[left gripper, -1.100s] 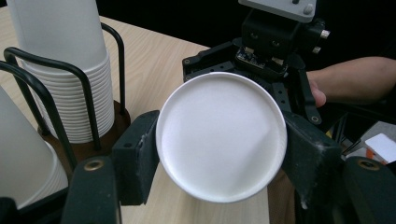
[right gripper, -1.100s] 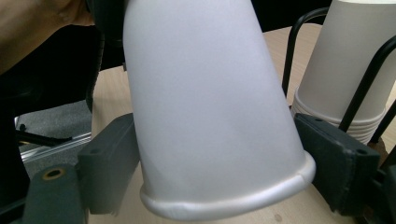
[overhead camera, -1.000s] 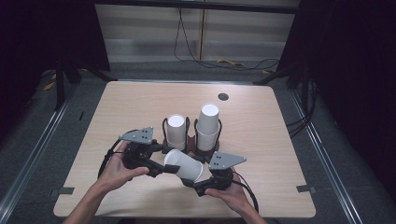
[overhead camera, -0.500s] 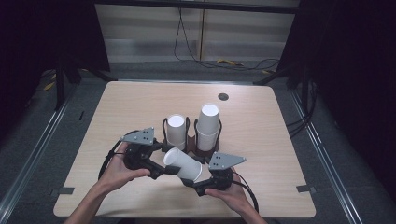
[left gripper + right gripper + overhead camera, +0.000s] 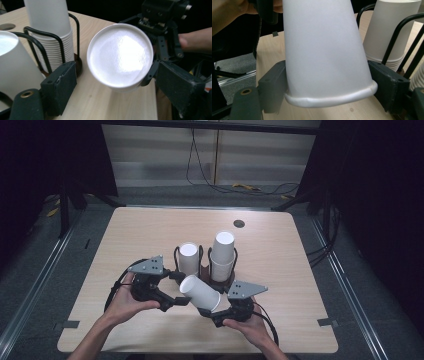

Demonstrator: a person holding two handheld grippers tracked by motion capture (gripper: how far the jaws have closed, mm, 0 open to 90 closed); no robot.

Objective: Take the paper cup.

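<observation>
A white paper cup [image 5: 200, 292] lies tilted in the air above the table's front, base toward the left. My right gripper [image 5: 217, 304] is shut on it near the rim; both pads press the cup's wall [image 5: 324, 50] in the right gripper view [image 5: 327, 92]. My left gripper [image 5: 172, 290] stands at the cup's base end. Its jaws have just been opening and now stand wide on either side of the round base [image 5: 120, 55], with a clear gap at the left pad [image 5: 60, 83].
Just behind the grippers, a black wire rack [image 5: 220, 281] holds two stacks of upturned white cups, a short one [image 5: 188, 256] and a taller one [image 5: 223, 252]. A round grommet hole [image 5: 239, 223] lies farther back on the wooden table [image 5: 300, 285]. Cables trail from both grippers.
The left gripper's jaws have spread away from the cup's base. The cup stays tilted in the right gripper, and both hands have kept their places.
</observation>
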